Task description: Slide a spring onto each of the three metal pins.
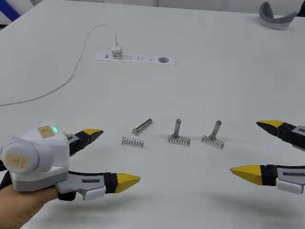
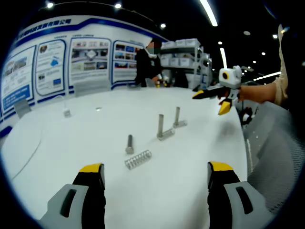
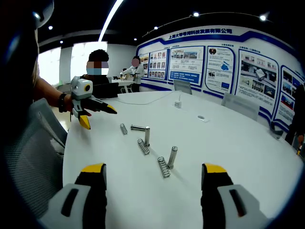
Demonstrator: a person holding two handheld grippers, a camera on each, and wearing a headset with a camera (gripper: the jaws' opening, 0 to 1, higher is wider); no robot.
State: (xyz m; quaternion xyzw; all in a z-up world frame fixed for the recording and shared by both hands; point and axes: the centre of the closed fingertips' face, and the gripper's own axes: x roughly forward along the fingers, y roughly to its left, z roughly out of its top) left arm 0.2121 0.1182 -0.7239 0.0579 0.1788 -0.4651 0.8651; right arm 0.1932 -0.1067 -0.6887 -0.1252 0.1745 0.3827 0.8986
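Our left gripper [image 1: 120, 155] and right gripper [image 1: 244, 147] gape empty; we should pinch the left-of-centre spring [image 1: 132, 141] mid-coil, ends clear.

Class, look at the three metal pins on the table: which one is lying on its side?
The leftmost pin, nearest the left gripper, lies flat; the middle pin and right pin stand upright.

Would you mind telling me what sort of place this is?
Probably a company showroom or meeting hall: a row of poster boards, a big white table with a power strip, strip lights overhead.
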